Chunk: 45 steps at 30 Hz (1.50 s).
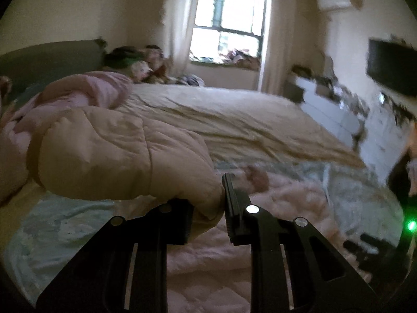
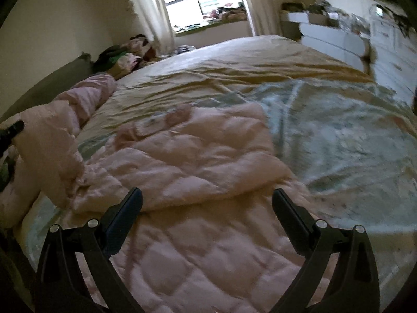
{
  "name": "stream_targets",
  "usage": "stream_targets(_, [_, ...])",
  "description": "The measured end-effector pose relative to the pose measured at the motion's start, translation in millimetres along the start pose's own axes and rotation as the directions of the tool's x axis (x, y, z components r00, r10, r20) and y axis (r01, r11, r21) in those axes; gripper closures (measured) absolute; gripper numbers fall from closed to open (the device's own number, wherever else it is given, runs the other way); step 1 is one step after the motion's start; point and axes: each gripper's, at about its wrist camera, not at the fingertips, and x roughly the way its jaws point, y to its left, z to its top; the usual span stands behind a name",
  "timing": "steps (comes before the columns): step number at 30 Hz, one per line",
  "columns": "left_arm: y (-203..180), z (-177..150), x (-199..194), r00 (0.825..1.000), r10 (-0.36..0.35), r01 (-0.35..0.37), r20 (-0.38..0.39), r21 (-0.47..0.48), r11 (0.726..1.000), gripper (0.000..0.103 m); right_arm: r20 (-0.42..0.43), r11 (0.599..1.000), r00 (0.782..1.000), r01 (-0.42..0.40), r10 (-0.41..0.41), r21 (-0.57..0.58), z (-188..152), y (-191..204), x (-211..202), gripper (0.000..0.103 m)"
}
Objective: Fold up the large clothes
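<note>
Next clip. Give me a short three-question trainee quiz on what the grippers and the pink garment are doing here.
1. True or false: the right gripper is clamped on fabric.
2. Which gripper holds a raised fold of the quilted pale pink padded garment? A. left gripper B. right gripper C. neither
3. Fill in: the garment lies on a pale ____-green patterned sheet over the tan bedspread.

Key: 1. false, it is open above the garment. 2. A. 3. blue.
</note>
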Motion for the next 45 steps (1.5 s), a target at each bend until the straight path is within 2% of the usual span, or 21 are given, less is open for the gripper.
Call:
stream_targets(2, [-18, -10, 10, 1.000, -0.018, 0.019, -0.025, 0.031, 0.999, 0.090, -0.005, 1.000, 1.000, 0.017, -0.017, 0.018, -4, -13, -1, 0.004])
stream_targets(5, [-51, -29, 28, 0.996, -0.041, 0.051, -0.085, 0.127, 0.991, 0.090, -0.008, 0.997, 0.999, 0.051, -0.050, 0.055, -9, -34, -6, 0.004])
stream_targets(8, [-82, -56, 49, 0.988, -0.033, 0.069, -0.148, 0.246, 0.967, 0.090, -0.006, 0.995, 0.998, 0.062, -0.061, 0.077, -9, -48, -10, 0.004])
stream_targets(11, [-94, -80, 67, 0.978, -0.031, 0.094, -0.207, 0.297, 0.950, 0.089, 0.000, 0.994, 0.997, 0.070, -0.071, 0.086, -9, -55, -13, 0.004])
stream_targets(16, [-119, -111, 83, 0.966, -0.023, 0.123, -0.257, 0.380, 0.917, 0.086, -0.001, 0.993, 0.997, 0.071, -0.071, 0.090, -8, -57, -13, 0.004])
stream_targets(18, [-129, -122, 88, 0.956, -0.018, 0.147, -0.292, 0.425, 0.893, 0.081, 0.000, 0.993, 0.997, 0.072, -0.072, 0.092, -8, -58, -14, 0.004])
stream_targets(20, [-133, -130, 89, 0.954, -0.020, 0.160, -0.300, 0.450, 0.879, 0.075, 0.004, 0.993, 0.997, 0.075, -0.076, 0.094, -7, -59, -15, 0.004])
stream_targets(25, [-139, -138, 89, 0.949, -0.034, 0.185, -0.312, 0.469, 0.863, 0.067, 0.007, 0.991, 0.996, 0.088, -0.089, 0.104, -5, -65, -18, 0.004])
stream_targets(26, [-140, -139, 87, 0.949, -0.038, 0.191, -0.314, 0.473, 0.860, 0.058, 0.006, 0.990, 0.996, 0.088, -0.089, 0.108, -4, -66, -17, 0.004])
stream_targets(27, [-140, -139, 84, 0.946, -0.061, 0.211, -0.320, 0.461, 0.862, 0.041, 0.003, 0.990, 0.996, 0.084, -0.085, 0.113, -3, -67, -17, 0.004])
stream_targets(28, [-139, -137, 80, 0.941, -0.081, 0.229, -0.328, 0.443, 0.867, 0.035, -0.001, 0.990, 0.997, 0.076, -0.076, 0.116, -2, -66, -15, 0.004])
stream_targets(30, [-136, -134, 70, 0.926, -0.148, 0.284, -0.348, 0.383, 0.879, 0.028, -0.005, 0.991, 0.998, 0.056, -0.056, 0.124, 0, -63, -13, 0.004])
stream_targets(32, [-132, -132, 58, 0.920, -0.176, 0.302, -0.349, 0.350, 0.887, 0.020, -0.009, 0.993, 0.999, 0.035, -0.035, 0.115, 3, -56, -10, 0.004])
stream_targets(34, [-129, -131, 51, 0.918, -0.193, 0.310, -0.346, 0.323, 0.894, 0.018, -0.028, 0.994, 1.000, -0.002, 0.005, 0.109, 8, -46, -3, 0.004])
stream_targets(36, [-121, -126, 47, 0.926, -0.182, 0.288, -0.329, 0.309, 0.906, 0.012, -0.047, 0.993, 0.997, -0.052, 0.057, 0.103, 14, -32, 5, 0.004])
stream_targets(38, [-103, -114, 41, 0.942, -0.153, 0.240, -0.298, 0.283, 0.929, 0.010, -0.075, 0.991, 0.992, -0.094, 0.101, 0.100, 19, -21, 15, 0.004])
stream_targets(41, [-69, -97, 35, 0.964, -0.095, 0.153, -0.250, 0.224, 0.963, 0.009, -0.117, 0.972, 0.972, -0.188, 0.205, 0.142, 27, -7, 39, 0.004])
stream_targets(43, [-44, -88, 33, 0.971, -0.061, 0.102, -0.232, 0.168, 0.980, 0.009, -0.134, 0.961, 0.963, -0.209, 0.234, 0.179, 32, -3, 53, 0.006])
stream_targets(45, [-13, -80, 29, 0.977, -0.029, 0.050, -0.213, 0.094, 0.994, 0.009, -0.155, 0.951, 0.953, -0.226, 0.261, 0.211, 37, 1, 70, 0.029])
